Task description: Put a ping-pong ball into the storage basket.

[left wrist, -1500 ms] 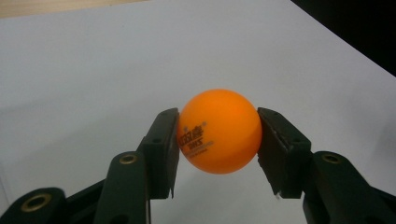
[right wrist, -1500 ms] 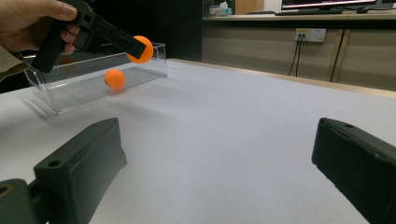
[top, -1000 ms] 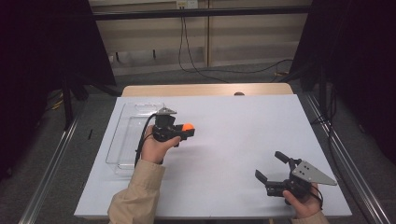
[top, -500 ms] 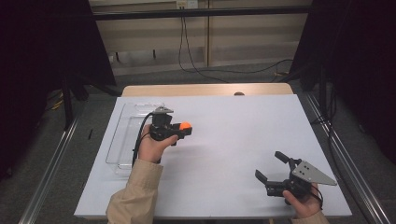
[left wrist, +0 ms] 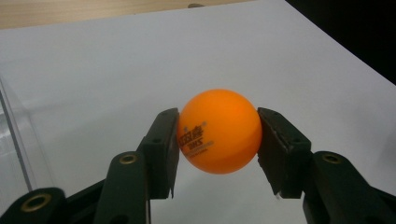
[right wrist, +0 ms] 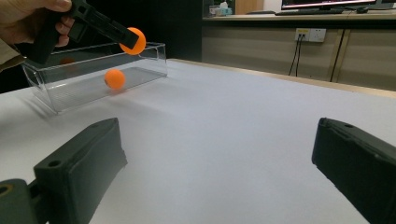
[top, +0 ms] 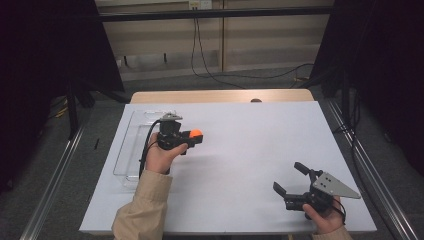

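Jaws of the right gripper stand wide apart with nothing between them, low over the white desk close to its near right corner, pointing toward the left side; the hand that holds it comes in over the near edge. Farther in, toward the left side of the desk, the left gripper is lifted off the surface and closed on an orange ball, one pad pressing each side of it, with printed lettering facing the camera in the left gripper view. Just beyond it, along the left edge, lies a long clear plastic box, open at the top. The right gripper view shows a second orange ball resting on the floor of that box, below the held one.
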A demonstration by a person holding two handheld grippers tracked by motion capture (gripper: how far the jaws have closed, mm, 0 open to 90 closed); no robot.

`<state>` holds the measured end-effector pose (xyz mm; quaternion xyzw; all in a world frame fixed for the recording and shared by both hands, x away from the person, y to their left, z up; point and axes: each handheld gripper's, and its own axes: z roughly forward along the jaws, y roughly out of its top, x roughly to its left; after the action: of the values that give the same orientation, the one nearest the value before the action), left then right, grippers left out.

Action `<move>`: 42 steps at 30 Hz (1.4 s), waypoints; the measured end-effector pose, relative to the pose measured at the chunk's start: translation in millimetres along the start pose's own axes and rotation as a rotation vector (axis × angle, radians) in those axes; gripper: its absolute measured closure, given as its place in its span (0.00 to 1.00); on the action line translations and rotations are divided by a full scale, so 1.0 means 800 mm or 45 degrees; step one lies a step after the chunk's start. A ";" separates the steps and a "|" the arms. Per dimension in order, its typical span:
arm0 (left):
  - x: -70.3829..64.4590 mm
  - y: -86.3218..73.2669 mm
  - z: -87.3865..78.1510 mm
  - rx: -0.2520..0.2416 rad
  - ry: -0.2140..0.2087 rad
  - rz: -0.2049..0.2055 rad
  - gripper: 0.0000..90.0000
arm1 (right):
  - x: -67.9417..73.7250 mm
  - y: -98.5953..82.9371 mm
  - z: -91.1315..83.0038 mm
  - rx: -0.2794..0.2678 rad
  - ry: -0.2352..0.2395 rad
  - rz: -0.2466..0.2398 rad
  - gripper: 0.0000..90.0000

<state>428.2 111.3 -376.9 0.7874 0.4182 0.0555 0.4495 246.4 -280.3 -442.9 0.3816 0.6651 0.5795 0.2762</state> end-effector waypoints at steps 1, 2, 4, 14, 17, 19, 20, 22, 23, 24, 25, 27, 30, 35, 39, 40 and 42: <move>0.000 0.000 0.000 -0.001 0.002 0.000 0.57 | 0.000 0.000 0.000 0.000 0.001 -0.001 0.01; 0.001 0.000 -0.001 -0.001 0.004 0.003 0.57 | 0.000 0.000 0.000 0.000 0.001 -0.001 0.01; 0.002 0.000 -0.001 0.001 0.007 0.001 0.57 | 0.000 0.000 0.000 0.001 0.000 -0.001 0.01; 0.004 0.001 -0.005 -0.007 0.013 -0.003 0.57 | 0.000 0.000 0.000 0.000 0.000 0.000 0.01; 0.005 0.001 -0.005 -0.012 0.015 -0.002 0.57 | 0.000 0.000 0.000 0.001 0.000 0.001 0.01; 0.006 0.001 -0.006 -0.009 0.018 -0.004 0.57 | 0.000 0.000 0.000 0.001 0.000 0.000 0.01; 0.006 0.001 -0.006 -0.013 0.019 -0.007 0.57 | 0.000 0.000 0.000 0.000 0.001 0.001 0.01; 0.007 0.001 -0.008 -0.011 0.022 -0.004 0.57 | 0.000 0.000 0.000 0.000 0.000 0.001 0.01; 0.007 0.001 -0.008 -0.013 0.020 -0.006 0.57 | 0.000 0.000 0.000 -0.001 -0.001 0.001 0.01; 0.008 0.001 -0.008 -0.015 0.020 -0.008 0.57 | 0.000 0.000 0.000 -0.001 -0.001 0.002 0.01; 0.008 0.001 -0.009 -0.017 0.022 -0.009 0.57 | 0.000 0.000 0.000 -0.001 -0.001 0.002 0.01; 0.009 0.001 -0.010 -0.017 0.026 -0.011 0.57 | 0.000 0.000 0.000 -0.001 0.000 0.001 0.01; 0.011 0.002 -0.011 -0.022 0.030 -0.015 0.57 | 0.000 0.000 0.000 0.000 0.001 0.001 0.01; 0.014 0.002 -0.015 -0.035 0.035 -0.020 0.57 | 0.000 0.000 0.000 0.000 0.001 0.001 0.01; 0.014 0.003 -0.018 -0.036 0.044 -0.015 0.57 | 0.000 0.000 0.000 0.001 0.001 0.001 0.01; 0.014 0.003 -0.018 -0.037 0.045 -0.012 0.57 | 0.000 0.000 0.000 0.001 0.002 0.001 0.01; 0.013 0.004 -0.019 -0.037 0.046 -0.003 0.57 | 0.000 0.000 0.000 -0.001 0.002 0.002 0.01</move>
<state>429.8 128.3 -368.3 0.7792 0.4262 0.0750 0.4534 246.3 -279.9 -442.9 0.3815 0.6648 0.5802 0.2754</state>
